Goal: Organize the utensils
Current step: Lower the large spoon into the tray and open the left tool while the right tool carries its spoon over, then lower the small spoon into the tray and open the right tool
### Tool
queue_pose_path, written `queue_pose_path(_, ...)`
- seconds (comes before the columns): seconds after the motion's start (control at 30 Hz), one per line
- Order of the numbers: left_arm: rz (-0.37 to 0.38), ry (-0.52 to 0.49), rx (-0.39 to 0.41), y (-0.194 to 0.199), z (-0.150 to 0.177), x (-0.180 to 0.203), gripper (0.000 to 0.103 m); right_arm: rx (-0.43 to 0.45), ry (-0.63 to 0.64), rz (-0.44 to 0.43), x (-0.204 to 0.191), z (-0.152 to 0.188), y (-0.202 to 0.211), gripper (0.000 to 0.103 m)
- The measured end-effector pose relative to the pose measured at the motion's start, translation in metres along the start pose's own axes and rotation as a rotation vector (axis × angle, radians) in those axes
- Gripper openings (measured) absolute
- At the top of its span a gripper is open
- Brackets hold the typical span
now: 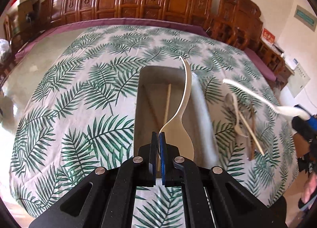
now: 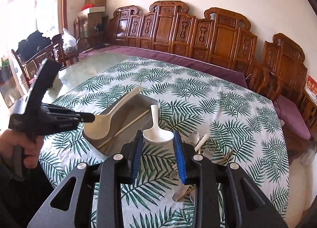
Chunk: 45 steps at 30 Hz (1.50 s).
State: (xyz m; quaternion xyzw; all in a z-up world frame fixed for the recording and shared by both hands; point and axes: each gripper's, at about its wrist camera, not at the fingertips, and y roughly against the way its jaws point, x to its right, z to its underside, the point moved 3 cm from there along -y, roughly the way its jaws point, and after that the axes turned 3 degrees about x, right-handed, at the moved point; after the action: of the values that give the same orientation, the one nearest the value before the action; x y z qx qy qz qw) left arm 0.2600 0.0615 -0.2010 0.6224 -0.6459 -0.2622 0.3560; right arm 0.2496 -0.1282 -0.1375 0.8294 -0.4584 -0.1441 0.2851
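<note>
A room with a white wall and a row of carved wooden chairs behind a table covered by a palm-leaf tablecloth; a purple cushion runs along the seats at the table's far edge. A grey tray lies near the middle of the tablecloth with a single chopstick inside it.

At the left of the right wrist view, a hand holds the left gripper. Its fingers are closed almost fully together, pinching the edge of the bowl of a cream rice paddle, which hangs over the tray with its handle pointing toward the tray's far end.

The right gripper has its blue pads partly apart, pressed on either side of the bowl of a white soup spoon, held above the tray's near right corner, handle pointing away.

To the right of the tray, on the tablecloth, lies a loose pile of utensils: metal spoons, a fork and chopsticks.

A red box near the chairs carries gold writing too small to read.
</note>
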Motion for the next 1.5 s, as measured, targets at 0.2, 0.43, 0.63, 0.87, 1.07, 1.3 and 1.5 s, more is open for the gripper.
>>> queue_pose_path(0.2,-0.029,0.012,-0.047,-0.019,0.002,-0.006,0.002,0.0,-0.001,-0.015,-0.003,-0.007,-0.009,0.033)
queue_pose_path(0.43,-0.041,0.008,-0.079,-0.033,0.002,-0.004,0.003,-0.003,0.008,-0.032,-0.01,-0.013,-0.02,0.033)
queue_pose_path(0.63,-0.027,-0.007,-0.051,-0.026,-0.003,-0.001,0.014,-0.01,0.006,-0.048,-0.015,-0.015,-0.032,0.033)
queue_pose_path(0.87,-0.026,-0.025,0.013,-0.005,-0.013,-0.005,0.029,-0.032,0.013,-0.066,-0.026,-0.014,-0.054,0.033)
queue_pose_path(1.07,-0.027,-0.022,0.057,0.01,-0.023,-0.019,0.045,-0.061,0.035,-0.069,-0.04,-0.011,-0.078,0.033)
queue_pose_path(1.3,-0.043,-0.026,0.084,0.021,-0.03,-0.033,0.053,-0.094,0.049,-0.074,-0.053,-0.013,-0.103,0.033)
queue_pose_path(1.5,-0.037,-0.014,0.113,0.03,-0.035,-0.043,0.077,-0.12,0.041,-0.059,-0.058,-0.014,-0.125,0.033)
